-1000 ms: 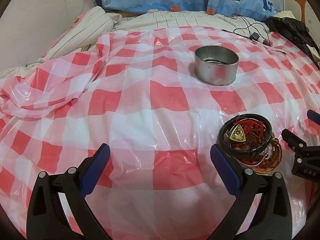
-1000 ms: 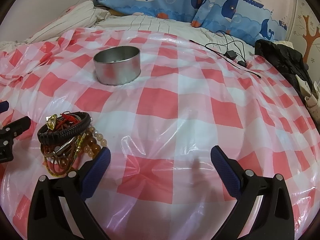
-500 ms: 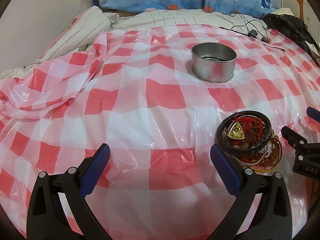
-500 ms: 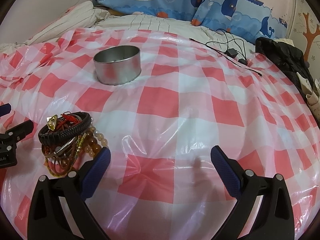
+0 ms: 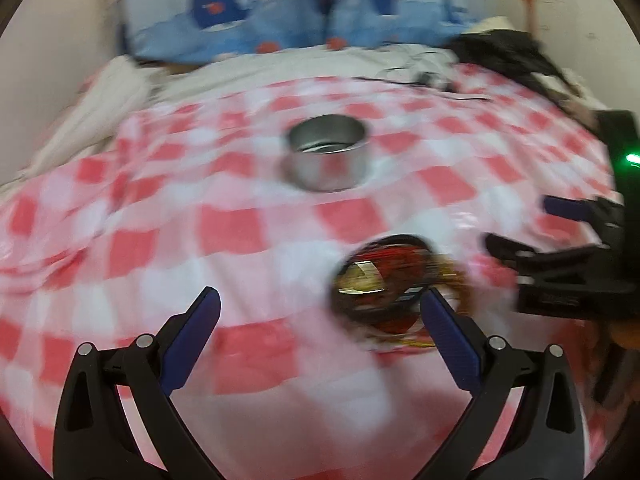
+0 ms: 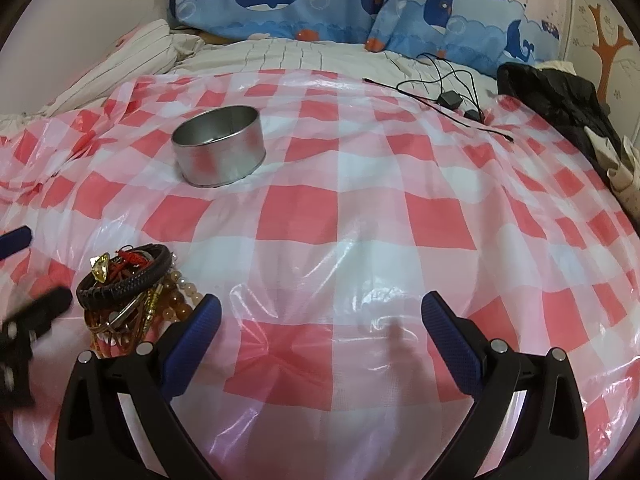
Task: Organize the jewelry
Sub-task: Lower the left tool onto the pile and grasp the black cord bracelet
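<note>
A pile of jewelry lies on the red-and-white checked plastic sheet: a black braided bracelet, red cord, a gold triangular piece and amber beads. It shows blurred in the left wrist view, just ahead of my open, empty left gripper and close to its right finger. A round silver tin stands open farther back; it also shows in the left wrist view. My right gripper is open and empty, with the pile by its left finger.
Whale-print pillows and striped bedding lie at the back. A black cable with plugs and a black garment lie at the back right. The sheet is crumpled at the left.
My left gripper has swung quickly to the right and its view is blurred; the jewelry pile now sits nearer its middle. The right gripper has hardly moved.
</note>
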Demonstrator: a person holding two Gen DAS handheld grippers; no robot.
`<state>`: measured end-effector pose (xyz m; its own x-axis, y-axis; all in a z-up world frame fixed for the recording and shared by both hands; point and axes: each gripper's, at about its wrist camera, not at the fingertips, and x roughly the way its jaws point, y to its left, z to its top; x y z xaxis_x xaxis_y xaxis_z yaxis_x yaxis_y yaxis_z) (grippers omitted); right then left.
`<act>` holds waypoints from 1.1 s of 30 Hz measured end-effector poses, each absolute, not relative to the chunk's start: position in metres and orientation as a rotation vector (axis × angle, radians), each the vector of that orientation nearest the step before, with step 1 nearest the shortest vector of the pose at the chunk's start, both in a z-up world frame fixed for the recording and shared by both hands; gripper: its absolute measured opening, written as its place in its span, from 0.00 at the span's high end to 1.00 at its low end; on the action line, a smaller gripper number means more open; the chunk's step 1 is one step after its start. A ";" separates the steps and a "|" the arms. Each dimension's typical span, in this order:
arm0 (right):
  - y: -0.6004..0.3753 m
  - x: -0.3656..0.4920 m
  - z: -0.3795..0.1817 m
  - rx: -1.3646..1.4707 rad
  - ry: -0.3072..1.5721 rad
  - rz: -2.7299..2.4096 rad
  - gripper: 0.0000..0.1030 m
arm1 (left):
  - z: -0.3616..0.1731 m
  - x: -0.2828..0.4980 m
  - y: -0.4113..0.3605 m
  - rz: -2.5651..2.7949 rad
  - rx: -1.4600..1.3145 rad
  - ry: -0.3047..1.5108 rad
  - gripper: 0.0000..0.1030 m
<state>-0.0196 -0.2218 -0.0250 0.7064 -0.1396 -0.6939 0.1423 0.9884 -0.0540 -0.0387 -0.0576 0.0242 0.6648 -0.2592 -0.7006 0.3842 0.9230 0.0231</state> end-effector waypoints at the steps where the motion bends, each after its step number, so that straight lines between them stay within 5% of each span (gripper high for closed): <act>1: -0.222 -0.020 -0.025 0.007 0.772 -0.156 0.07 | 0.025 -0.039 -0.059 -0.369 0.166 0.753 0.06; 5: -0.224 -0.021 -0.023 0.025 0.768 -0.150 0.07 | 0.025 -0.041 -0.070 -0.377 0.238 0.724 0.09; 9: -0.229 -0.019 -0.023 0.058 0.778 -0.147 0.07 | 0.019 -0.039 -0.086 -0.442 0.304 0.740 0.32; 13: -0.233 -0.018 -0.023 0.083 0.782 -0.146 0.07 | 0.009 -0.034 -0.091 -0.517 0.304 0.779 0.38; 21: -0.233 -0.018 -0.024 0.100 0.792 -0.134 0.07 | 0.016 -0.031 -0.080 -0.594 0.197 0.780 0.83; 26: -0.232 -0.017 -0.027 0.097 0.803 -0.132 0.07 | 0.021 -0.020 -0.054 -0.664 -0.025 0.820 0.87; 28: -0.231 -0.017 -0.027 0.094 0.802 -0.130 0.07 | 0.024 -0.018 -0.048 -0.661 -0.069 0.815 1.00; 33: -0.229 -0.017 -0.028 0.089 0.807 -0.127 0.07 | 0.026 -0.011 -0.036 -0.712 -0.145 0.837 1.00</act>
